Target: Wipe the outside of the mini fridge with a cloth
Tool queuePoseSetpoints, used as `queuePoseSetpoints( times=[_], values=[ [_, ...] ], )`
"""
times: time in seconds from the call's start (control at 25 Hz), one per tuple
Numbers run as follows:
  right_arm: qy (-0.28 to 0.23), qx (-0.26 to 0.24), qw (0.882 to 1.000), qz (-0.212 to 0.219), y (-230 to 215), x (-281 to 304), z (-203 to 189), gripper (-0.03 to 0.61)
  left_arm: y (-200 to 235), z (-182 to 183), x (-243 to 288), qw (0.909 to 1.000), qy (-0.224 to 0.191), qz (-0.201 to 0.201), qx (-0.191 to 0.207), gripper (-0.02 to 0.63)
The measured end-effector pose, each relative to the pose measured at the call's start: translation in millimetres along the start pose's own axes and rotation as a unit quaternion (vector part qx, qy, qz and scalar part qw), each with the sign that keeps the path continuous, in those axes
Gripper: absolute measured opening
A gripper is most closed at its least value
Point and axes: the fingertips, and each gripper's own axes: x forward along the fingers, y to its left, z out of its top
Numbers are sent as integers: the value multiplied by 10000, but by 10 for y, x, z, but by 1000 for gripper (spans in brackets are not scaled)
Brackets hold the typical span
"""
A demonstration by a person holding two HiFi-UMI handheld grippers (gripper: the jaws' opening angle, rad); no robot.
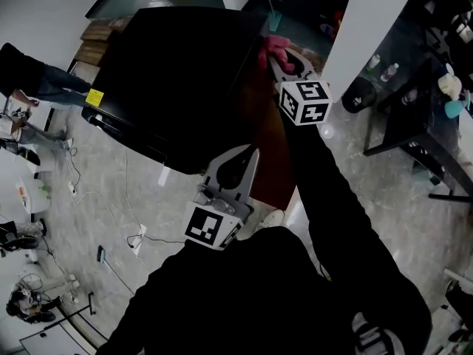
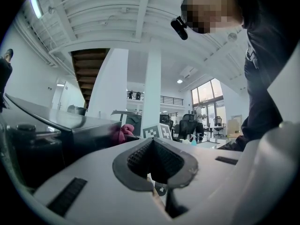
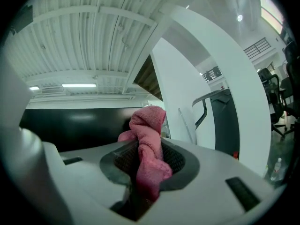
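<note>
Dark fabric sleeves (image 1: 347, 228) fill the bottom of the head view, 5 to 7 o'clock.

Left gripper (image 1: 250, 152) is at frame centre. It has a white plastic wedge body with the tips aimed at 1 o'clock and a black-and-white marker cube (image 1: 211, 228) at the rear. In its own view the ribbed dark rubber pads (image 2: 138, 156) are pressed together in a V, nothing between them. The tips lie over the near edge of the mini fridge (image 1: 170, 72) — contact not resolvable.

Right gripper (image 1: 278, 59) is at 1 o'clock, pinching a pink cloth (image 1: 270, 46). In the right gripper view the cloth is nubbly terry, twisted into a rope. It is clamped between the pads, with a wad sticking out past the tips and a tail hanging back toward the camera.

Mini fridge is boxy with a glossy black top, spanning 10 to 12 o'clock in the head view. It has a small yellow sticker (image 1: 94, 96) on its 9 o'clock edge and a reddish-brown face below the top on the gripper side. The cloth wad sits at the fridge's top right corner, just ahead of the right gripper's tips, with the black panel directly behind it — can't confirm it's pressing. Left gripper is well apart from the cloth, at its 7 o'clock.

Floor (image 1: 96, 168) is grey mottled tile, with thin white cables (image 1: 137, 237) at 8 o'clock.
</note>
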Motion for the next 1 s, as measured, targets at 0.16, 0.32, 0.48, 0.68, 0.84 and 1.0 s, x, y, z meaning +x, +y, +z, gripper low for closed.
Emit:
queuePoseSetpoints(
  times=[0.16, 0.32, 0.48, 0.68, 0.84, 1.0],
  values=[
    [-64, -100, 9999, -98, -93, -68, 129, 104, -3, 72, 19, 10000, -87, -3, 28, 6],
    [-330, -355, 9988, -45, 1, -506, 285, 106, -48, 109, -12, 9997, -182, -121, 60, 6],
    [-325, -603, 9976, 79, 251, -1071, 147, 107, -70, 24, -111, 9997, -177, -171, 52, 6],
    [-6, -223, 9996, 169, 617, -1648, -381, 107, -96, -205, -267, 9997, -72, -224, -9, 6],
    [253, 100, 9994, 226, 920, -1822, -821, 107, -75, -490, -425, 9997, 119, -168, -101, 6],
    [647, 277, 9967, 396, 1217, -1876, -1270, 107, -97, -905, -584, 9988, 387, -243, -182, 6]
  ],
)
